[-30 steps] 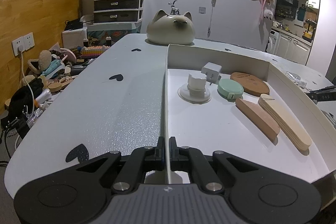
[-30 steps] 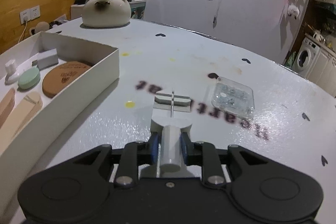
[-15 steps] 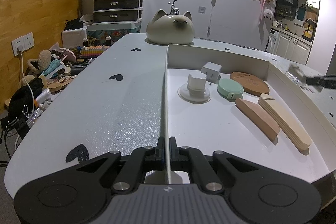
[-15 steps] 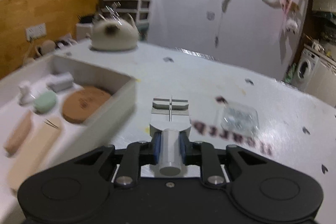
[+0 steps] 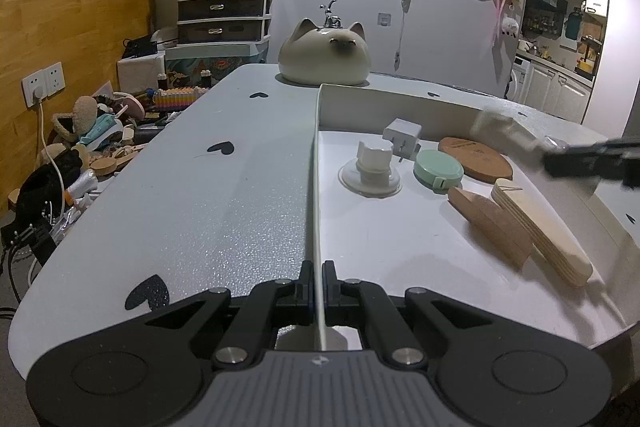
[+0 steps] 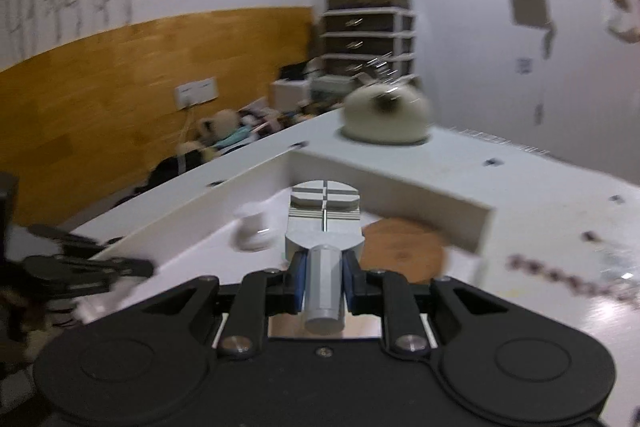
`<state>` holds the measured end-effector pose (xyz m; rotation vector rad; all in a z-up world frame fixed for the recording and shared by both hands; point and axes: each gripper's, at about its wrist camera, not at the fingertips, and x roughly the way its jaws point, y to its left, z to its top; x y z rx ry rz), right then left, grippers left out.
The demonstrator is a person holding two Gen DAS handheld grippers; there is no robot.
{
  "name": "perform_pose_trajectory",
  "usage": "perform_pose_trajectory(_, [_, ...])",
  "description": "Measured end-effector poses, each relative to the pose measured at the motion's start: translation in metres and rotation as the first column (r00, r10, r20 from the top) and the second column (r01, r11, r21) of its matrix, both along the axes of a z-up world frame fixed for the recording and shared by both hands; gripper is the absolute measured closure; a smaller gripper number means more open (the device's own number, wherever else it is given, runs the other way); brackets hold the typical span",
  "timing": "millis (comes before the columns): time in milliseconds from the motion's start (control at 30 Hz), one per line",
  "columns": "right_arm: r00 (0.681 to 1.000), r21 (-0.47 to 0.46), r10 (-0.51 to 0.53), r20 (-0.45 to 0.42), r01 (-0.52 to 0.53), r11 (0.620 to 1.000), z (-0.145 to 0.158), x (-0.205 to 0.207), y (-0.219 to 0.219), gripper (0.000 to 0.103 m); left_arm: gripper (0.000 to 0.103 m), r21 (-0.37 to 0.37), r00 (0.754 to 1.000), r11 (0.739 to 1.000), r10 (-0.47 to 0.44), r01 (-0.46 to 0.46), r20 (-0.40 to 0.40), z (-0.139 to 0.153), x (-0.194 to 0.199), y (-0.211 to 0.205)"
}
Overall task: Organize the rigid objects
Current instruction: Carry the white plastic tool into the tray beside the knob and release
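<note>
- The right gripper (image 6: pixel 323 279), clamped on the grey tool (image 6: pixel 324 251), has swung from the open table to above the white box (image 6: pixel 424 193).
- The left gripper (image 5: pixel 318 281) stays pinched on the box wall; release inside comes next.

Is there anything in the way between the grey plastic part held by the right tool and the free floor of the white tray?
Nothing visible blocks it. The grey plastic part is over the white tray; the white suction cup and round cork coaster lie below it.
</note>
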<state>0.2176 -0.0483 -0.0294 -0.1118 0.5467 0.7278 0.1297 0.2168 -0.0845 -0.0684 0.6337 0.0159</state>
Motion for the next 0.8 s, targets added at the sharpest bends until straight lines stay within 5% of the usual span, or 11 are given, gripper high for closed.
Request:
perform_pose_trajectory(233, [0.991, -0.022, 0.089, -0.099, -0.092, 0.996, -0.02, -0.007, 0.055, 0.083, 0.101, 0.003, 1.0, 1.0, -0.004, 0.004, 0.01, -0.001, -0.001, 0.0])
perform_pose_trajectory(633, [0.986, -0.105, 0.049, -0.159, -0.066, 0.992, -0.033, 0.002, 0.092, 0.083, 0.1, 0.015, 1.0, 1.0, -0.028, 0.028, 0.011, -0.001, -0.002, 0.0])
perform_pose_trajectory(700, [0.982, -0.101, 0.05, -0.18, -0.069, 0.993, -0.033, 0.003, 0.091, 0.082, 0.1, 0.012, 1.0, 1.0, -0.027, 0.026, 0.012, -0.001, -0.002, 0.0])
perform_pose_trajectory(800, [0.981, -0.094, 0.048, -0.19, -0.067, 0.993, -0.03, 0.003, 0.088, 0.065, 0.1, 0.011, 1.0, 1.0, -0.026, 0.026, 0.012, 0.0, -0.003, 0.0])
